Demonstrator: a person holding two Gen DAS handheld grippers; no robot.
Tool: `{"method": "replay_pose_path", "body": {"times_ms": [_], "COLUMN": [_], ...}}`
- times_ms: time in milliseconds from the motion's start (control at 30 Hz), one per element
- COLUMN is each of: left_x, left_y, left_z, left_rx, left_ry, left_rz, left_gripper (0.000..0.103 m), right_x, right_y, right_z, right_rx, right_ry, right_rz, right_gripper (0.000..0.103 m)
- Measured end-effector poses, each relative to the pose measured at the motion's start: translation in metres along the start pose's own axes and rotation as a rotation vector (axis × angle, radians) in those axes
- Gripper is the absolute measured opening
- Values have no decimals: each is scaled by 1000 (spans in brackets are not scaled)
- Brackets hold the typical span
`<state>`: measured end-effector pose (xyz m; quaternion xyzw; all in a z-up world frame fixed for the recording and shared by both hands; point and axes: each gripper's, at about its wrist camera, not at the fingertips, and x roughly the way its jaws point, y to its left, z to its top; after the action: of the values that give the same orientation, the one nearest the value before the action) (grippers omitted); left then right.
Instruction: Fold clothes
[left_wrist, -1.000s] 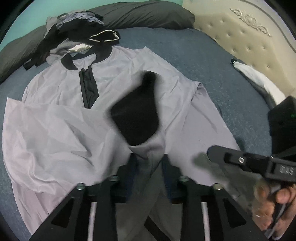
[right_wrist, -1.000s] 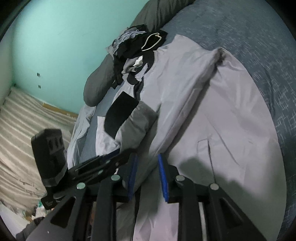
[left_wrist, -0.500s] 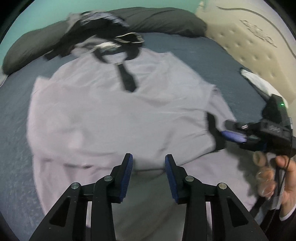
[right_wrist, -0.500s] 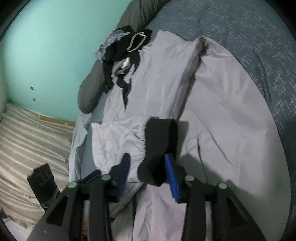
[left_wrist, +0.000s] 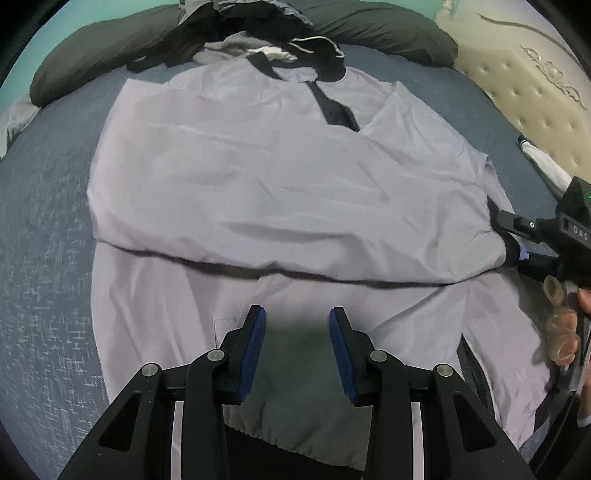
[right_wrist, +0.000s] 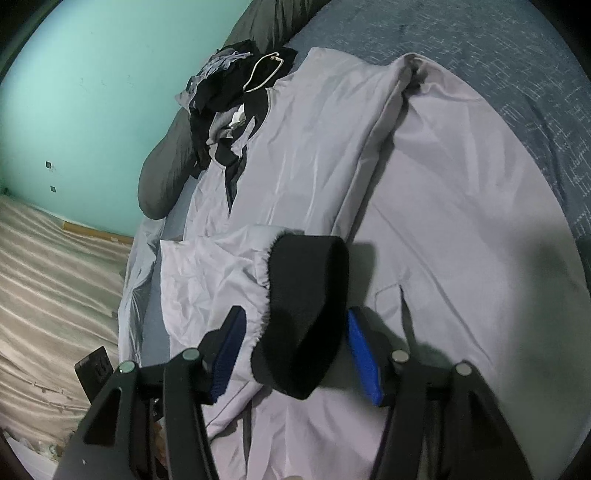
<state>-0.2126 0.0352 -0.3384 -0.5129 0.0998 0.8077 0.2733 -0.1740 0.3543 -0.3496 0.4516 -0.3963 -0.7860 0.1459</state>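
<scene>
A blue-grey speckled bed (left_wrist: 44, 258) fills both views, and the pale lilac jacket with black collar and placket (left_wrist: 280, 177) lies spread across its middle, one sleeve folded over the body. At lower centre the left gripper (left_wrist: 297, 347) hovers over the hem, blue-padded fingers apart and empty. In the right wrist view, the right gripper (right_wrist: 295, 354) has just been narrowing, fingers still apart around the black ribbed cuff (right_wrist: 306, 306), not visibly pinching it.

You see a pale lilac jacket (left_wrist: 280, 177) with a black cuff (right_wrist: 306, 314), on a speckled blue bedspread (left_wrist: 44, 229).
</scene>
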Motion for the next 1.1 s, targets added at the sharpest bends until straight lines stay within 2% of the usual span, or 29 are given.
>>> {"method": "replay_pose_path", "body": {"times_ms": [33,100,133,233,400,600,800,900,967,1100], "left_x": [1,3,4,6,8,10,14,10,4,-28], "left_y": [1,2,3,4,3,1,-6,-4,-2,18], "left_z": [-1,-3,-4,-5,-5,-6,-7,-7,-8,-8], "left_rx": [-3,-5,-6,-12,-15,-28,-3,-22,-37,-100], "left_ry": [3,8,10,16,33,54,69,70,64,-9], "left_rz": [0,0,-1,-6,3,15,49,43,37,13], "left_gripper": [39,39,39,39,40,40,41,41,41,42], "right_x": [0,0,0,-3,-18,-57,-108,-125,-130,-133], "right_y": [0,-2,-2,2,13,28,35,31,24,6], "right_z": [-1,-1,-1,-2,-2,-2,-2,-1,2,5], "right_rx": [-5,-1,0,-19,-38,-62,-89,-95,-77,-28], "right_ry": [-3,-4,-3,-9,-51,-128,-250,-293,-307,-311], "right_rz": [-4,6,15,18,58,105,85,66,62,54], "right_gripper": [36,26,17,4,3,3,3,3,3,3]}}
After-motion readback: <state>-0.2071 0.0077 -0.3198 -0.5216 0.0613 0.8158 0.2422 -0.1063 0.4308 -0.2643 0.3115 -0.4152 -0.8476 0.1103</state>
